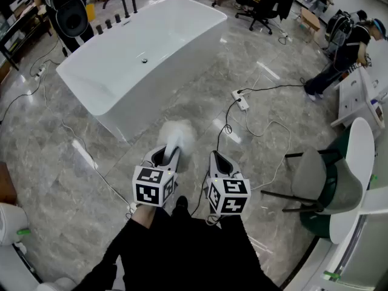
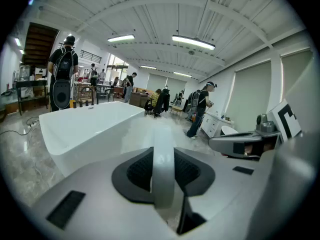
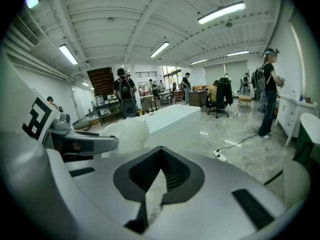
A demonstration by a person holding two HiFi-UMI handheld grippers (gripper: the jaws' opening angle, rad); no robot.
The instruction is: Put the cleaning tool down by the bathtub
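the step in hand is the carry. the left gripper [image 1: 171, 154] is clamped on the white handle of the duster [image 1: 176, 133]. its fluffy head sticks out ahead of the jaws, in the air over the floor [image 1: 200, 105], near the long side of the tub [image 1: 114, 110]. the duster is not yet down. the right gripper [image 1: 216, 160] hangs just beside the left one, its jaws closed tip to tip with nothing between them. next, i judge, the left gripper has to go low toward bare floor beside the tub wall. it should lay the duster flat there, clear of the power strip [image 1: 240, 100], and only then let the jaws part.
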